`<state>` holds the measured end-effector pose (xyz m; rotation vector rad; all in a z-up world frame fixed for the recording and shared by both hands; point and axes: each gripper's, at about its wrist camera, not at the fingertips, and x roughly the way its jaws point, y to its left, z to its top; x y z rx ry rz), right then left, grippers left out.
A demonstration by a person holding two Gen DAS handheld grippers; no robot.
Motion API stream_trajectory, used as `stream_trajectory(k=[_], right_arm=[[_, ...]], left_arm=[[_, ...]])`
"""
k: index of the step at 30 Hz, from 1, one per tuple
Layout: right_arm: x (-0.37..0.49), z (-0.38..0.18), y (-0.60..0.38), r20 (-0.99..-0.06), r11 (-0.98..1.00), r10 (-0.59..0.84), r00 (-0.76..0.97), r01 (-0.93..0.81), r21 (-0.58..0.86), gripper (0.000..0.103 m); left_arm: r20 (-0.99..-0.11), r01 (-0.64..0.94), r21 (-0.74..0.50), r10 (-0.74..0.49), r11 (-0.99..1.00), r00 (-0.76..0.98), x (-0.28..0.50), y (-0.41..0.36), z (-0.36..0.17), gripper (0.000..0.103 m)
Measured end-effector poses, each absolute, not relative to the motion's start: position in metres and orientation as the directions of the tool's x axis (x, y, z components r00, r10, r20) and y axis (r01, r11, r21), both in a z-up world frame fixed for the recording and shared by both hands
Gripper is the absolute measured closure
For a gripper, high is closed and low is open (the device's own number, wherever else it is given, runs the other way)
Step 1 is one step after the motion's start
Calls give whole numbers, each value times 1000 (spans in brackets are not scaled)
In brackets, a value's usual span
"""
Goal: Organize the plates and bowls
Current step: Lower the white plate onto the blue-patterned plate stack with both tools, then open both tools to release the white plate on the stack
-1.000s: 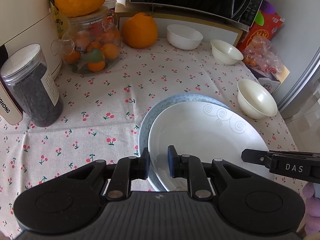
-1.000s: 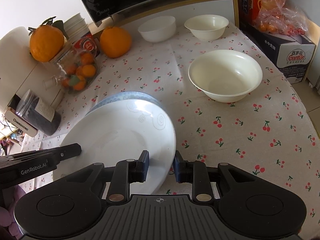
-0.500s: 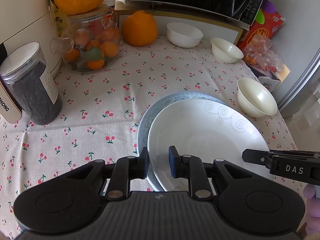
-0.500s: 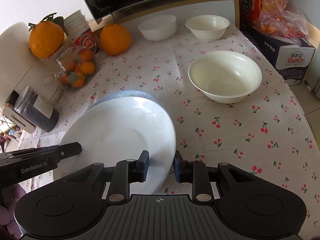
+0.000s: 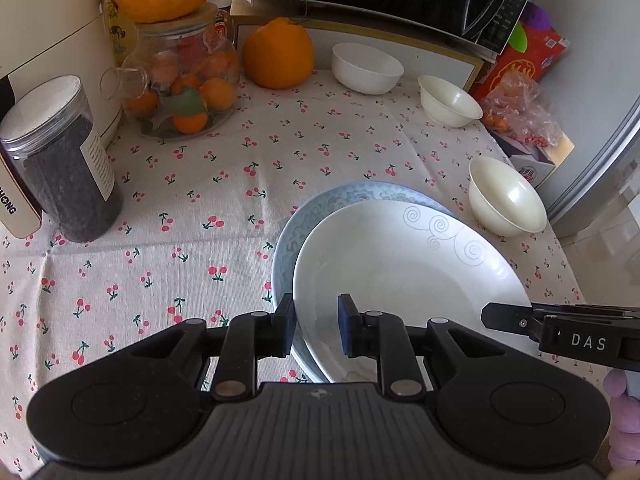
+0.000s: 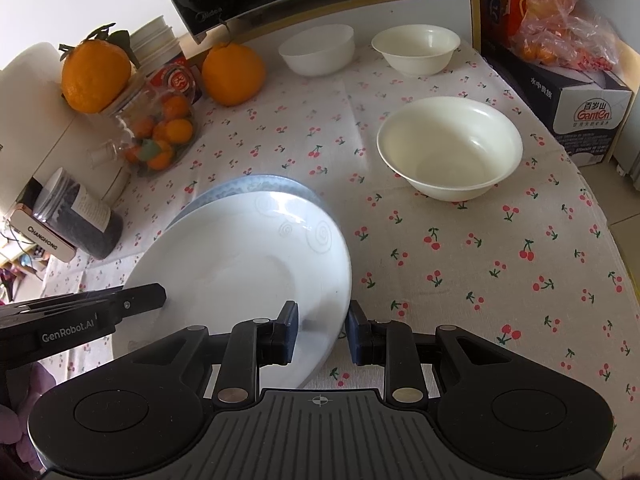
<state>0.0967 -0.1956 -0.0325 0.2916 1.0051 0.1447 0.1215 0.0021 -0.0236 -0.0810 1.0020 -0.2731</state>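
In the left wrist view, the left gripper (image 5: 313, 326) straddles the near rim of the white plate (image 5: 404, 264), its jaws narrow with one pad either side of that rim, though actual contact cannot be told. The plate lies on the blue-patterned plate (image 5: 304, 220), overhanging toward 5 o'clock. Three bowls wait unstacked: a large cream bowl (image 5: 506, 200) at 3 o'clock, a small cream bowl (image 5: 450, 100) and a white bowl (image 5: 366, 68) near 1 o'clock. In the right wrist view, the right gripper (image 6: 320, 330) straddles the white plate's right edge likewise, jaws narrow. The stack sits at 10 o'clock. With two thin edge pinches on glazed china, uneven lifting could probably tilt the plate, sliding it off or dragging the tablecloth (image 6: 500, 280).
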Motion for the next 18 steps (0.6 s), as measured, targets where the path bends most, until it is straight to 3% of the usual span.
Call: stream_trajectory(k=[5, 9, 18], right_arm=[[96, -33, -194, -812, 954, 253, 526, 3, 300, 78], [96, -33, -191, -818, 964, 227, 528, -2, 266, 88], [97, -32, -190, -818, 968, 217, 532, -12, 249, 88]], left_arm=[[-816, 185, -197, -265, 963, 513, 120, 5, -21, 84], [-824, 178, -153, -224, 972, 520, 119, 5, -20, 84], [-823, 199, -126, -215, 972, 526, 117, 3, -21, 85]])
